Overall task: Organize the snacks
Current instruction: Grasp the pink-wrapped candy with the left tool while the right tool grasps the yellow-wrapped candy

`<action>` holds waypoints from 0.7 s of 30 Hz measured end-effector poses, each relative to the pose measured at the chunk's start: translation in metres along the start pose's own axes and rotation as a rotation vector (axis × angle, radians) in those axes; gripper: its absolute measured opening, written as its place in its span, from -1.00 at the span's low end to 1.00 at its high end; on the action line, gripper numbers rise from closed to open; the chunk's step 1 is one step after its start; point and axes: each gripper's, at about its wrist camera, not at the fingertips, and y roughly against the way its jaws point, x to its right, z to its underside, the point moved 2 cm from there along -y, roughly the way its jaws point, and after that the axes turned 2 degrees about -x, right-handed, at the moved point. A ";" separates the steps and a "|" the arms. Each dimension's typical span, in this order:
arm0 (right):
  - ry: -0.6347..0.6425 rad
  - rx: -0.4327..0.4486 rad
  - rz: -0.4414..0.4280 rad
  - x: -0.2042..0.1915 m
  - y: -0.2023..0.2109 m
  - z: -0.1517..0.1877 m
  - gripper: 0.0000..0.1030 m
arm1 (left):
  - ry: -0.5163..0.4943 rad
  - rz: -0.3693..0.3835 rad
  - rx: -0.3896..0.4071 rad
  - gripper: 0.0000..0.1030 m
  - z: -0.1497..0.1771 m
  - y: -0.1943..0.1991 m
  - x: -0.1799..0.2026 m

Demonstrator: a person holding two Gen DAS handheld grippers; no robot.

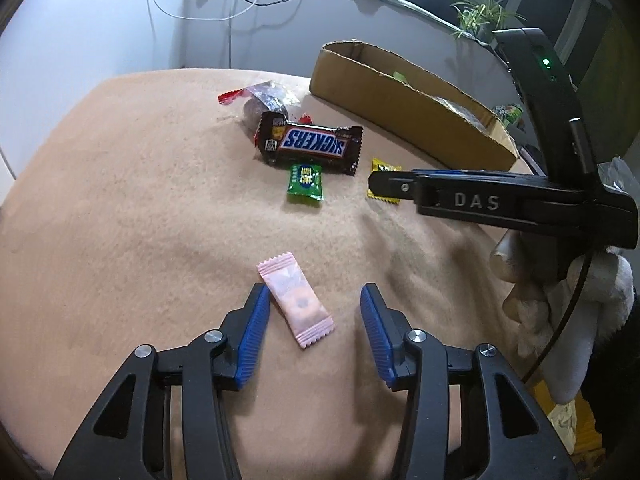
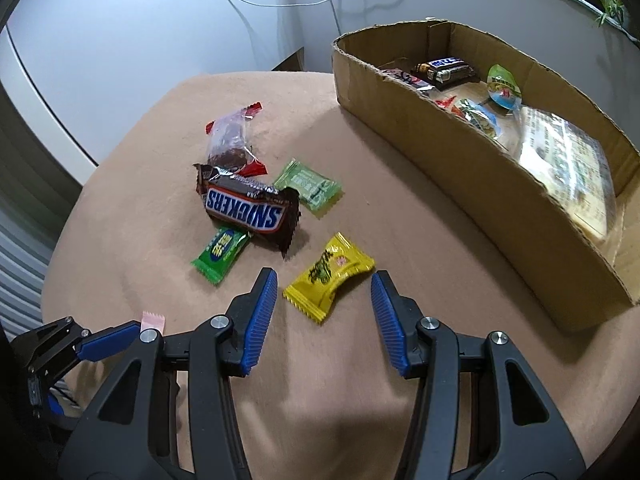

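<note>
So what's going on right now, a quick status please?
Left hand-held gripper open around pink candy. Right hand-held gripper open around yellow candy. Neither gripped. Cardboard box to the right, path clear.

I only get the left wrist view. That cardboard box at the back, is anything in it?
Observer: Yes. The right wrist view looks into the box: a dark bar lies at its far end.
Operator: The right gripper covers part of a yellow candy. Is it gripped?
Observer: No. The yellow candy lies flat between the open right gripper fingers, untouched.
Operator: Anything hiding behind the Snickers?
Observer: A pale green packet lies just beyond the Snickers, toward the box.
</note>
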 end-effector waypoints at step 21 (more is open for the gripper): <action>0.106 0.018 0.077 -0.010 0.003 0.011 -0.53 | -0.125 -0.064 0.052 -0.67 0.006 0.003 -0.003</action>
